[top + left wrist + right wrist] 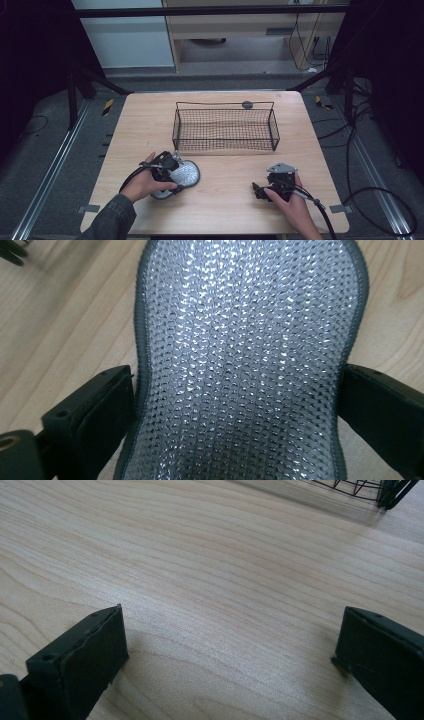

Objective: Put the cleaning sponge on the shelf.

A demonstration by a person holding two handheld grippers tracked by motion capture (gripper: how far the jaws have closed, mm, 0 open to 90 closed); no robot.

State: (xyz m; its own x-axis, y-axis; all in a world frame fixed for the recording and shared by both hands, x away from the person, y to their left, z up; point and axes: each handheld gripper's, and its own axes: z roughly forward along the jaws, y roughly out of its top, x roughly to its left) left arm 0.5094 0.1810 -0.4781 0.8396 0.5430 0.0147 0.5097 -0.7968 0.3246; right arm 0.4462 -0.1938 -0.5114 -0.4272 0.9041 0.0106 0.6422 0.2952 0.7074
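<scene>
Pale wooden tabletop under dark framing, grey floor and cables around it. Left gripper jaws set against both edges of a silvery, bumpy-textured pad with dark grey stitched border, pinching it at its narrow waist; whether fully squeezed cannot be told. In the high view, same silvery pad lying at near left of table, held by left gripper in left hand, dark sleeve coming in from near edge. Right gripper jaws spread wide apart, bare wood between them, nothing pinched. In the high view, right gripper resting low at near right of table in right hand, grey three-cornered plate on top, cable trailing toward near edge. Black wire mesh basket, rectangular, at far centre of table, well apart from both grippers, corner of it seen at far right in right gripper view.
</scene>
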